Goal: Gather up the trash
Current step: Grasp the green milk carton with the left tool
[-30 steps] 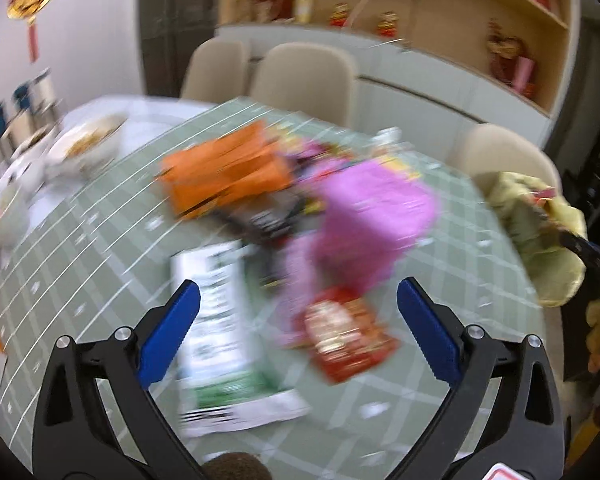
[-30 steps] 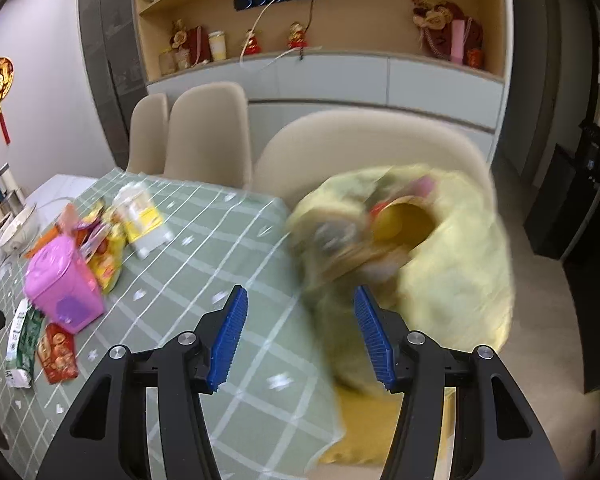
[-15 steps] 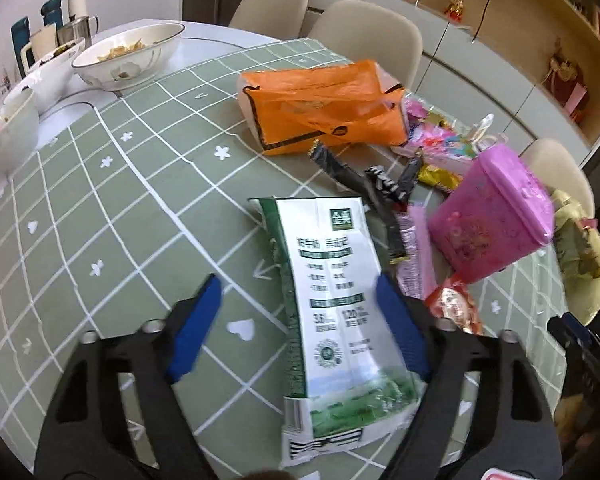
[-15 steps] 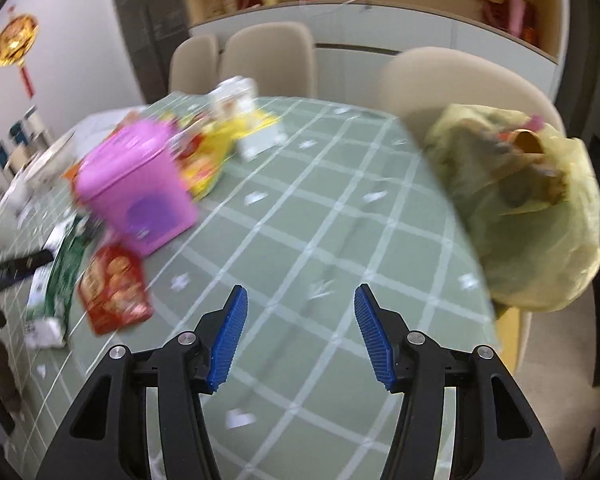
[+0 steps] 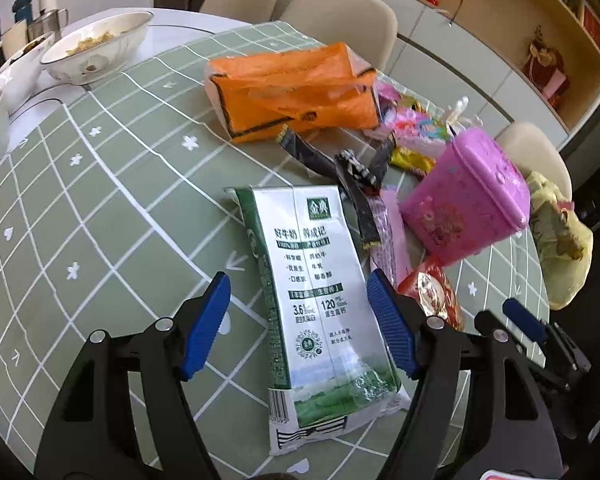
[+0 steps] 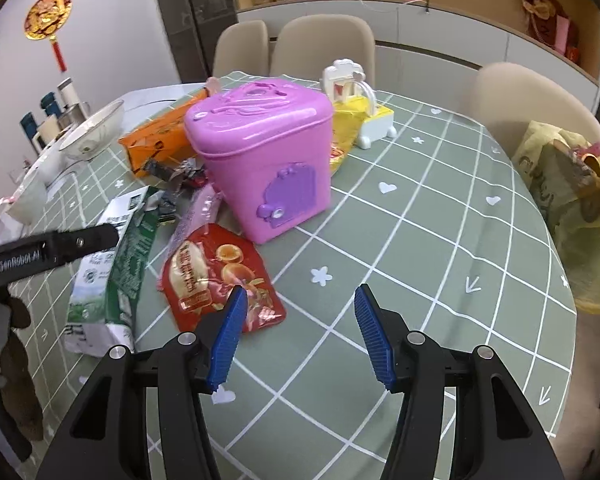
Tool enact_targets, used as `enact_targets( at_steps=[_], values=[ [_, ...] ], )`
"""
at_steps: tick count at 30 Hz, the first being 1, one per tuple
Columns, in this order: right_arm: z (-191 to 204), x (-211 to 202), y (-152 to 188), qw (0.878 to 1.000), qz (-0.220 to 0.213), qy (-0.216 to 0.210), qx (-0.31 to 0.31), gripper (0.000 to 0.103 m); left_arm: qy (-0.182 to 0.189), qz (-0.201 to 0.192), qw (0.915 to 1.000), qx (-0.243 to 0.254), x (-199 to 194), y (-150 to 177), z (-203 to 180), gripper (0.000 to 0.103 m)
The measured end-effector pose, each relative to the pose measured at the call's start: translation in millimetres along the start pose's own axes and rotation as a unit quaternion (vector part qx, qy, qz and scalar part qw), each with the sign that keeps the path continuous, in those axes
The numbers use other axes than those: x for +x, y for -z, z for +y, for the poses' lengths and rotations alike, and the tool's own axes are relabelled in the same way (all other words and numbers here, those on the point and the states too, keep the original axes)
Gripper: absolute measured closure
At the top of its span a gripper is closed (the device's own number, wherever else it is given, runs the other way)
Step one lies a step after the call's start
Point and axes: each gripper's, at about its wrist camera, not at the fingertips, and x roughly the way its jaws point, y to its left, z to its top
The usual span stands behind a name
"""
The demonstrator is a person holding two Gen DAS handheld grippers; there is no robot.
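A flattened green-and-white milk carton (image 5: 316, 300) lies on the green checked tablecloth (image 5: 100, 216). My left gripper (image 5: 300, 320) is open, its blue pads on either side of the carton, not gripping it. The carton also shows in the right wrist view (image 6: 112, 272). A red snack pouch (image 6: 216, 276) lies beside it, just ahead of my open, empty right gripper (image 6: 300, 332). A yellow trash bag (image 6: 572, 208) with rubbish in it hangs at the table's right edge. Dark wrappers (image 5: 352, 184) and a pink wrapper (image 5: 388, 236) lie between carton and pink box.
A pink plastic box (image 6: 264, 156) stands mid-table, an orange bag (image 5: 296, 88) behind it, a yellow-white toy (image 6: 360, 116) at the back. Bowls (image 5: 96, 44) and cups sit on the far left. Beige chairs (image 6: 324, 48) ring the table.
My left gripper has come down and forward over the milk carton, its pads now on either side of it. My right gripper has swung left from the yellow bag toward the red pouch.
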Motion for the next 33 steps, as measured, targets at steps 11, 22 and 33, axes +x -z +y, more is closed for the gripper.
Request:
enact_targets(
  at_steps=[11,22,33],
  values=[
    [-9,-2,2,1.000,0.003,0.015,0.006,0.050,0.030,0.019,0.9991,-0.021,13,-3,-5,0.036],
    [-30,-11,-10,0.999,-0.021,0.038,0.018,0.050,0.033,0.000,0.9992,-0.022,-4,1,1,0.066],
    [-73,16,-81,0.998,-0.047,-0.021,-0.023,0.066,0.050,0.002,0.9987,-0.006,1,6,-13,0.045]
  ],
)
